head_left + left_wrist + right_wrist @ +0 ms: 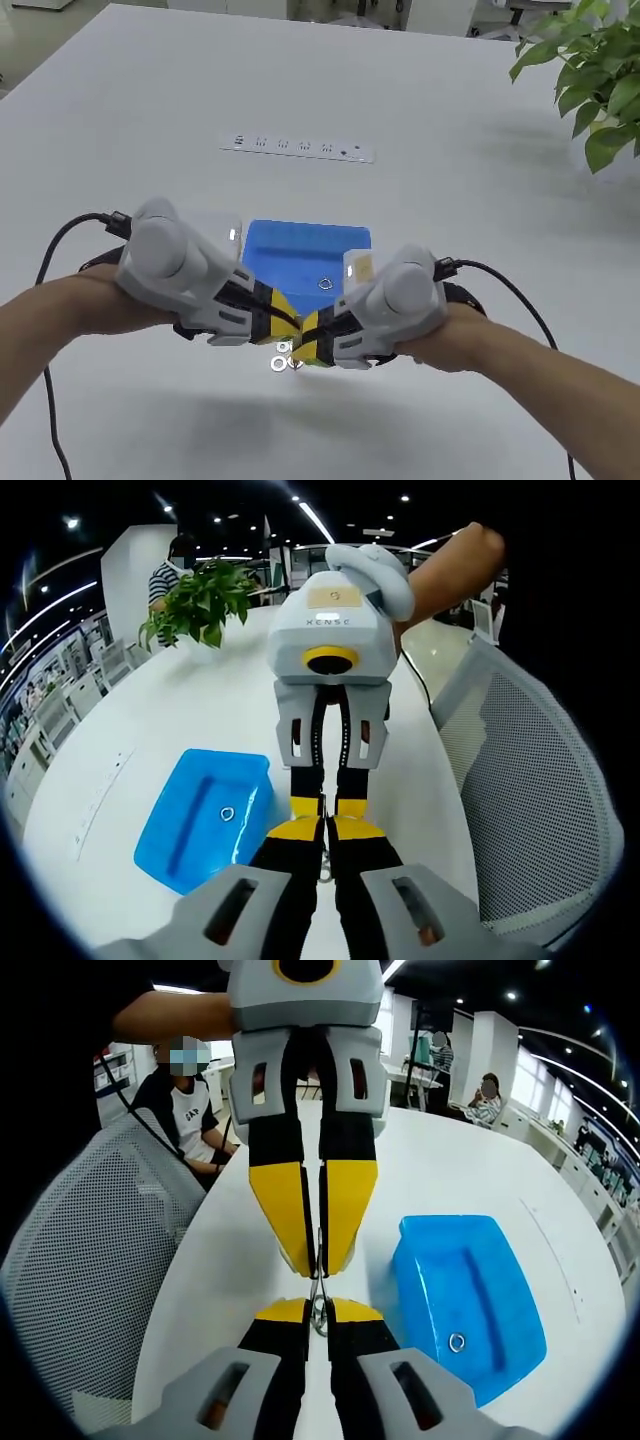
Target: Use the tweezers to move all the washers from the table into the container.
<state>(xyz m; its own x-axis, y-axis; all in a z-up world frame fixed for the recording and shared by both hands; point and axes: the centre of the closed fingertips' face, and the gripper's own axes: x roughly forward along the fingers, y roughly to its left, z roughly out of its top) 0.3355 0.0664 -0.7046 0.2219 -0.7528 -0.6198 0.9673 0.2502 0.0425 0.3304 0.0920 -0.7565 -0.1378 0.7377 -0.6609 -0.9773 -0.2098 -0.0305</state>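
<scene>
One washer (325,285) lies inside the blue container (300,242).

The left gripper (284,318) and right gripper (316,335) each had a rounded, pale-grey plastic body, with black jaws ending in yellow pads. Grey jaw brackets (296,738) carried slotted cut-outs. Small lettering (329,621) sat on the right gripper's housing, too fine to read surely. A black cable (58,250) trailed from the left gripper, and a second cable (515,295) from the right.
</scene>
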